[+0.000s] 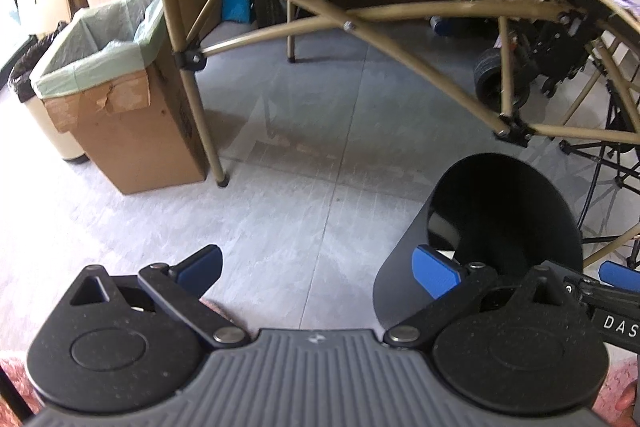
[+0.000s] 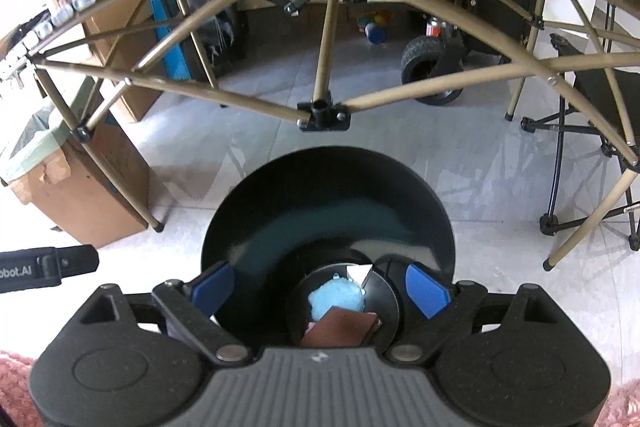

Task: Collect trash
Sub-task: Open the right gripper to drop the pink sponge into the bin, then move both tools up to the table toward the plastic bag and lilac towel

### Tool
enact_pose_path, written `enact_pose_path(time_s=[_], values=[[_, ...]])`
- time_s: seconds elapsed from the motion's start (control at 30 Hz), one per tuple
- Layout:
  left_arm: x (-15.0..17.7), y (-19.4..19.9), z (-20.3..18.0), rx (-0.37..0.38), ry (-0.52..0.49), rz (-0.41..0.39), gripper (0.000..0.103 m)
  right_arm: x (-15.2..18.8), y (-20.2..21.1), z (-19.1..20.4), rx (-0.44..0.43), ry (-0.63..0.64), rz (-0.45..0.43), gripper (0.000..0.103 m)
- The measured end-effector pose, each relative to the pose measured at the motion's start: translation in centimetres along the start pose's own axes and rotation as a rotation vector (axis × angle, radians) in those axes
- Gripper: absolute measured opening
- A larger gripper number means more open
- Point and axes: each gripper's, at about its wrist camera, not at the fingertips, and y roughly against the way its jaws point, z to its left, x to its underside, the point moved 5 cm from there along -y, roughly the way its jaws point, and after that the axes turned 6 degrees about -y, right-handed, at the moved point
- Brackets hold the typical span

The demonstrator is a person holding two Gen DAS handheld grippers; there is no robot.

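My right gripper (image 2: 320, 291) is shut on a small black bin (image 2: 328, 211), one blue pad on each side of its wall. I look straight into its mouth. Inside lie a light blue crumpled piece (image 2: 336, 301), a brown wrapper (image 2: 340, 329) and a white scrap (image 2: 358, 273). The black bin also shows at the right of the left wrist view (image 1: 492, 227). My left gripper (image 1: 320, 271) is open and empty over the grey floor, just left of the bin. A cardboard box lined with a green bag (image 1: 120, 95) stands at the left, also in the right wrist view (image 2: 76, 195).
A folding table frame with tan legs (image 1: 200, 115) spans both views above the floor. A cream pedal bin (image 1: 44, 123) stands left of the box. A wheeled cart (image 2: 432, 67) and a folding chair (image 2: 592, 131) stand under and beside the table.
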Motion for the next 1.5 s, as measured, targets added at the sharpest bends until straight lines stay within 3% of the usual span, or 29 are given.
enact_pose_path(time_s=[0.53,0.67,1.13,1.5], values=[[-1.7,5.0,-1.3,-0.017,0.014,-0.269,0.103,-1.4,6.6,-3.0,-0.077,-0.035,-0.222,0.093],[-2.5,7.5,-1.4,-0.029,0.028,-0.367,0.103,-2.3,9.0,-4.0,-0.102,-0.039,-0.327,0.093],[-8.3,12.5,-2.8,-0.016,0.067,-0.530,0.103,-8.3,15.7,-4.2,-0.179,0.015,-0.680,0.103],[-14.3,12.6,-3.1,-0.004,0.105,-0.584,0.103,-15.3,14.9,-2.7,-0.212,-0.018,-0.714,0.103]])
